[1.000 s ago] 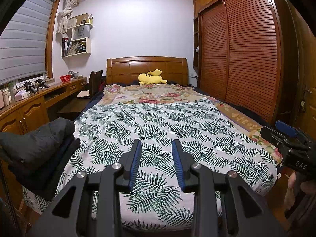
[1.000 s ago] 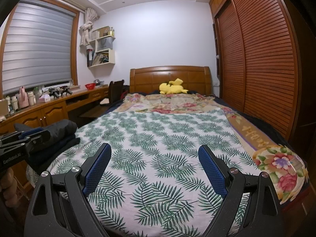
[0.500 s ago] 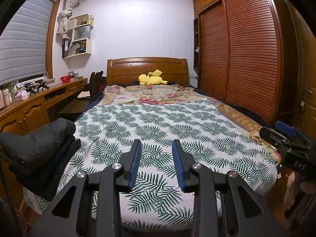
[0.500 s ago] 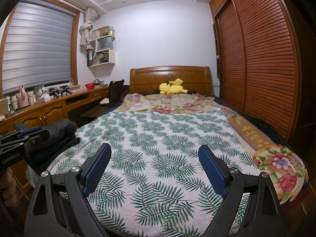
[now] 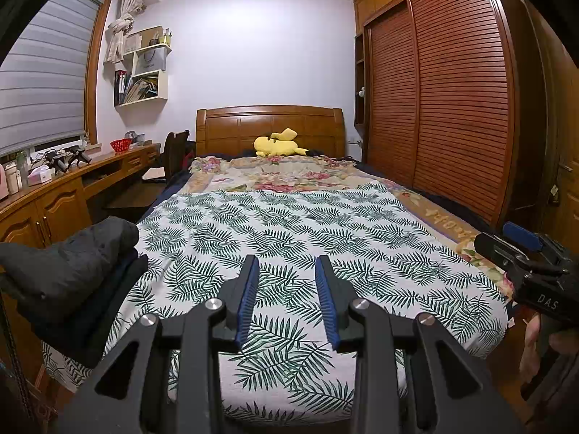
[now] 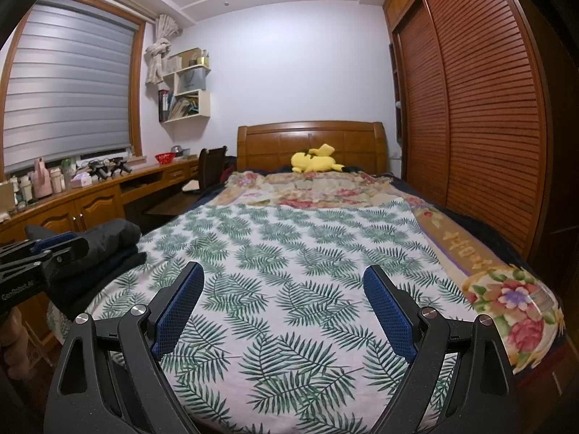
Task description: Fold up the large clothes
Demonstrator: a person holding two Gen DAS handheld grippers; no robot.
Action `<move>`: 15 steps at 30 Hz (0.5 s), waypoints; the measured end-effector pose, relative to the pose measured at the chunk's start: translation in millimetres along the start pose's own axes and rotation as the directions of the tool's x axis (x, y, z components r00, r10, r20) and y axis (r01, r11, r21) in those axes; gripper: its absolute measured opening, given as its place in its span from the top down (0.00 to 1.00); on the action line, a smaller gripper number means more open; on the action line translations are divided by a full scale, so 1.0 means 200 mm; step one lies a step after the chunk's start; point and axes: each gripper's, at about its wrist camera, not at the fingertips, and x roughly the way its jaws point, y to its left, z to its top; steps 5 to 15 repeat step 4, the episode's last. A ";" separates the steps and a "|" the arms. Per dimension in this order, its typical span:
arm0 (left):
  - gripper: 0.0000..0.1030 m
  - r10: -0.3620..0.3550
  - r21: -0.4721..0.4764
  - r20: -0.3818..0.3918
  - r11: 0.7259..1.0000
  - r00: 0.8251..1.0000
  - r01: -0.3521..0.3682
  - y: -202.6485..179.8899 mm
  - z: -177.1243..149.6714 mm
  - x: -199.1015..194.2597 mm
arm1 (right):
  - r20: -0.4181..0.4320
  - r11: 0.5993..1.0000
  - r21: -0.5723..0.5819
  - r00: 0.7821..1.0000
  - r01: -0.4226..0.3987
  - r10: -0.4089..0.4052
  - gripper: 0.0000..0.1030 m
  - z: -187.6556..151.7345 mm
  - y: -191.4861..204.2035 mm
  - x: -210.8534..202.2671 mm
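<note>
Dark clothes (image 5: 68,253) piled at bed (image 5: 311,238) corner: soft, bulky, likely floppy; pinch edge. Left gripper (image 5: 286,282) narrowly parted, right gripper (image 6: 284,307) wide; both empty.

Bed sheet (image 5: 307,238): white ground, green palm-leaf print. Blanket (image 6: 311,190) beyond it: beige with red and pink flowers. Plush toy (image 5: 278,143): yellow. Stacked clothes (image 5: 68,271): dark grey over navy. Gripper pads (image 6: 177,307): blue, on black frames. Wardrobe doors (image 5: 445,108): reddish-brown louvres. Headboard (image 6: 307,141): honey-brown wood. Basket (image 6: 164,158): red.
</note>
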 end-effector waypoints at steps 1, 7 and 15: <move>0.70 0.000 0.000 0.000 1.000 1.000 0.000 0.00 0.00 0.00 | 0.000 1.000 0.000 1.000 0.000 0.000 0.11 0.00 0.00 0.00; 0.70 -0.001 0.000 -0.001 1.000 1.000 0.001 0.00 0.00 0.00 | 0.001 1.000 0.000 1.000 0.000 0.000 0.11 0.00 0.00 0.00; 0.70 -0.001 0.000 -0.001 1.000 1.000 0.001 0.00 0.00 0.00 | 0.001 1.000 0.000 1.000 0.000 0.000 0.11 0.00 0.00 0.00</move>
